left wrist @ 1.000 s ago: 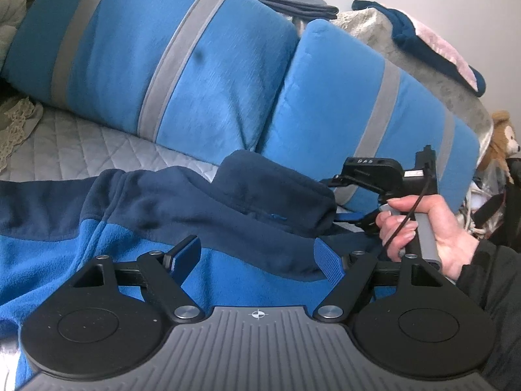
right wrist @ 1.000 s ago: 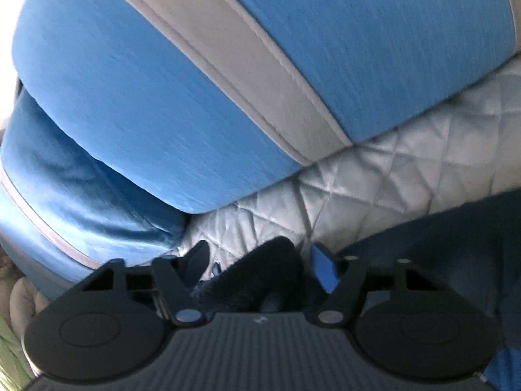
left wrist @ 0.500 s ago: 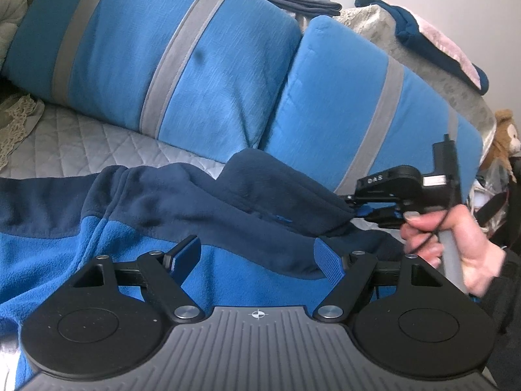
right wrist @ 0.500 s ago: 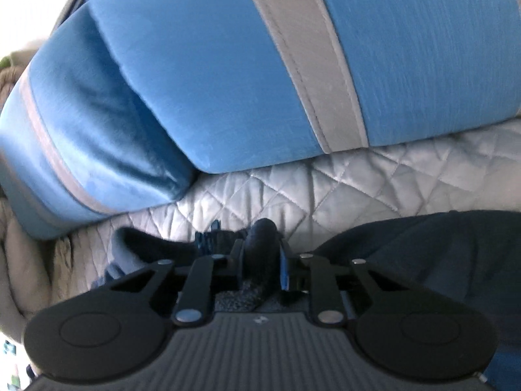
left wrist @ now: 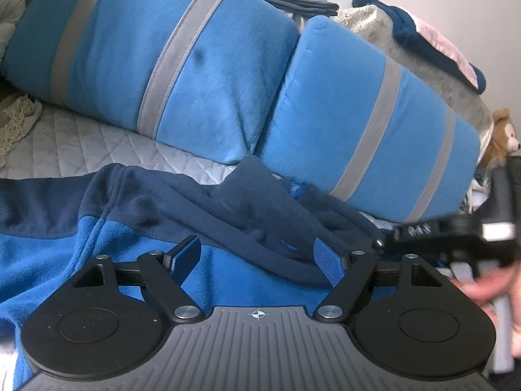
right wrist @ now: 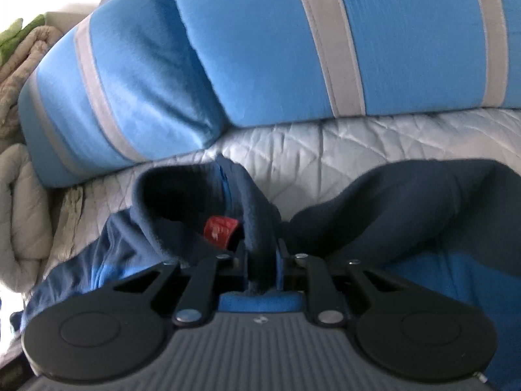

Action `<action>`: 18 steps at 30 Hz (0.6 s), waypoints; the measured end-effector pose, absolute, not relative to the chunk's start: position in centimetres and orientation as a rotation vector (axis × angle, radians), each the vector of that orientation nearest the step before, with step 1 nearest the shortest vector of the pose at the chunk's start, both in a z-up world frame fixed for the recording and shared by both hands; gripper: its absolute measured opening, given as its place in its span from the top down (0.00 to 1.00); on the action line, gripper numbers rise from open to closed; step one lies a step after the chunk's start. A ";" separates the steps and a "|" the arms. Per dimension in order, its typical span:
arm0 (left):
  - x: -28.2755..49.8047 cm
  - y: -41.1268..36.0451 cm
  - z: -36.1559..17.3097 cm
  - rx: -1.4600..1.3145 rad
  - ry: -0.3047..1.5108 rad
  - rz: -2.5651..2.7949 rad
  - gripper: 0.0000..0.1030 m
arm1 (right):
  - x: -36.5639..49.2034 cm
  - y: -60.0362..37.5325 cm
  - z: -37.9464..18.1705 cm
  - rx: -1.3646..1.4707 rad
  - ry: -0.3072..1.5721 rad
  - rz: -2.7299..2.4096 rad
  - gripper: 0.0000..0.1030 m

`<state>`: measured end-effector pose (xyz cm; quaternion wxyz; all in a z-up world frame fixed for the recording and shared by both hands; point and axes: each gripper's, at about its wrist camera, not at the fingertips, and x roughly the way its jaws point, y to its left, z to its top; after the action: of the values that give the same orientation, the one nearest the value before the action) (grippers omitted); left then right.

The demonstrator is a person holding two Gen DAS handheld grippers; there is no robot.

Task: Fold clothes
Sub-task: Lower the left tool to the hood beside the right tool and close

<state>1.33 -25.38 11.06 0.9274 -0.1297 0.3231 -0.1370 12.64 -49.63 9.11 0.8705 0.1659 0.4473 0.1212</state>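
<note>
Two hand-held grippers are at work over a fleece jacket (left wrist: 247, 273) that lies spread on a quilted grey cover (right wrist: 374, 143). The jacket is bright blue in the body and dark navy at the shoulders and collar. Behind it, two big blue cushions (left wrist: 182, 65) with grey stripes lean side by side against the back.

The left hand-held gripper (left wrist: 257, 257) hangs just above the blue part of the jacket with its fingers wide apart, and no cloth is between them. The right hand-held gripper (right wrist: 263, 260) has its fingers pressed together on a fold of the navy collar (right wrist: 257, 215), which stands up from between them. Just beside this fold the collar opens, and a small red label (right wrist: 219, 228) shows inside it.

In the left wrist view the right hand-held gripper (left wrist: 384, 244) appears at the right edge, blurred, touching the navy edge of the jacket, with a person's hand (left wrist: 488, 290) around its handle. Far on the right a brown soft toy (left wrist: 503, 133) sits, and some folded cloths (left wrist: 423, 36) lie on top behind the cushions.
</note>
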 end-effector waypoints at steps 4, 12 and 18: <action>1.5 -25.4 10.6 -0.257 0.670 -0.281 0.26 | 10.0 -49.4 8.5 0.344 0.975 0.215 0.86; 2.3 -25.5 9.3 -0.234 0.740 -0.250 0.26 | 7.1 -50.9 5.4 0.510 1.063 0.159 0.87; 2.8 -25.4 8.5 -0.227 0.791 -0.223 0.26 | 6.5 -51.6 2.8 0.619 1.082 0.164 0.87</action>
<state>2.79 -25.45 8.48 0.9105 -0.1103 0.3836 -0.1082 6.46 -51.61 2.77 0.8089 0.2894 0.5060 0.0768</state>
